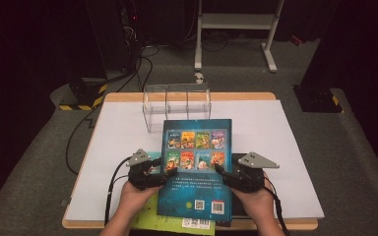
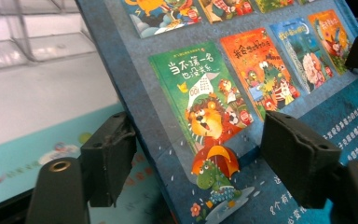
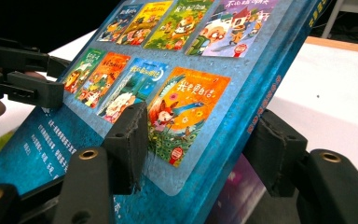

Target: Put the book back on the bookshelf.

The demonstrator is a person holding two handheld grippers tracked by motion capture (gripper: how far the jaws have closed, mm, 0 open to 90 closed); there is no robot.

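Holding one blue book (image 1: 197, 162) between them, two claws gripped its opposite long edges above the table (image 1: 285, 147). The right claw (image 1: 221, 173) pinched the book: in the right gripper view one pad lay on the cover and the other sat under the edge. The left claw (image 1: 163, 176) stood spread astride the facing edge, with one jaw over the cover and one below. Whether its pads pressed the book could not be told. The book spanned the gap from claw to claw, tilted, its far end raised. Eight small cover pictures, in two rows of four, lay just beyond both claws.

One green book (image 1: 167, 223) lay flat beneath the left claw. One dark book (image 1: 238, 160) lay beneath the right claw. One clear rack (image 1: 177, 105), with three bays, stood well beyond both claws, past the blue book's far end. Two hands, left (image 1: 135, 196) and right (image 1: 256, 201), held the claws from behind, and one cable trailed from each.

The table had a plain white top with a wooden rim. Grey carpet (image 1: 354, 157) surrounded it. One white stand (image 1: 236, 22) stood far beyond the rack, and the room behind was dark.
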